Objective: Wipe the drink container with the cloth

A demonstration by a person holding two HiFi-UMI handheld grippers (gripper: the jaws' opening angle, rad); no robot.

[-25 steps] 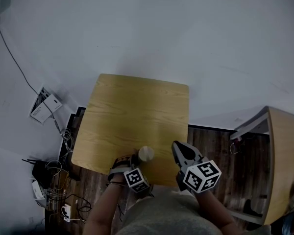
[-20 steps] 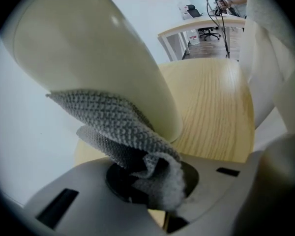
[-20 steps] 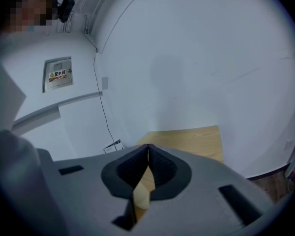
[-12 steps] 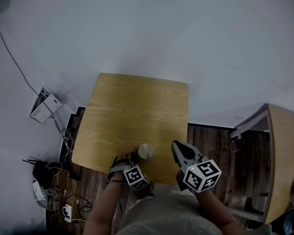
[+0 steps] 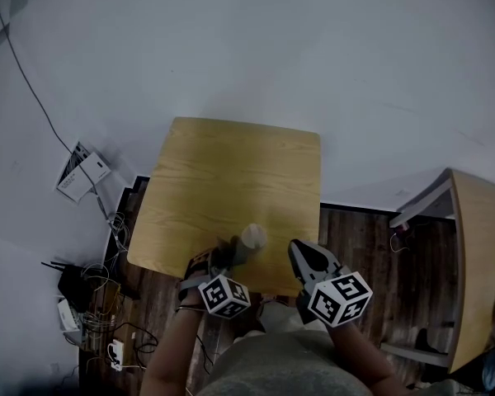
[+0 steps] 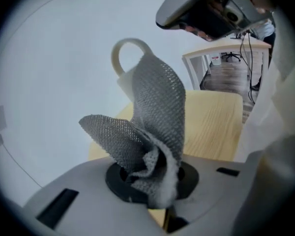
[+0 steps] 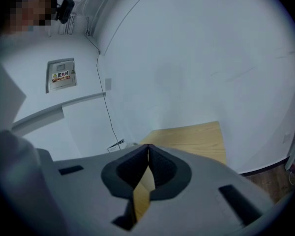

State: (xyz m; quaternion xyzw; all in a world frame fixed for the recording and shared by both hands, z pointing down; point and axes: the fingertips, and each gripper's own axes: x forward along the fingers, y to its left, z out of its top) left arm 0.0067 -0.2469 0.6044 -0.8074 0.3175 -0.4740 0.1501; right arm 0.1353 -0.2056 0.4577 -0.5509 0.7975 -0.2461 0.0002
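Note:
A pale mug point(image 5: 252, 238) is near the front edge of the wooden table point(image 5: 231, 172). My left gripper point(image 5: 231, 256) is shut on a grey woven cloth point(image 6: 152, 127), whose free end lies up against the mug's side. In the left gripper view the mug's white handle point(image 6: 130, 53) sticks out above the cloth, which hides most of the body. The cloth is bunched between the left gripper's point(image 6: 152, 181) pads. To the right of the mug, my right gripper point(image 5: 301, 252) is shut with nothing between the pads of the right gripper point(image 7: 147, 154).
A second wooden desk point(image 5: 478, 262) stands at the far right. Cables and small devices point(image 5: 82, 304) lie on the dark floor to the left, with a white box point(image 5: 81, 172) by the wall. The white wall rises just behind the table.
My left gripper with the cloth has shifted forward and slightly right along the mug, and the mug now sits a little farther from the table's front edge. The right gripper has stayed put.

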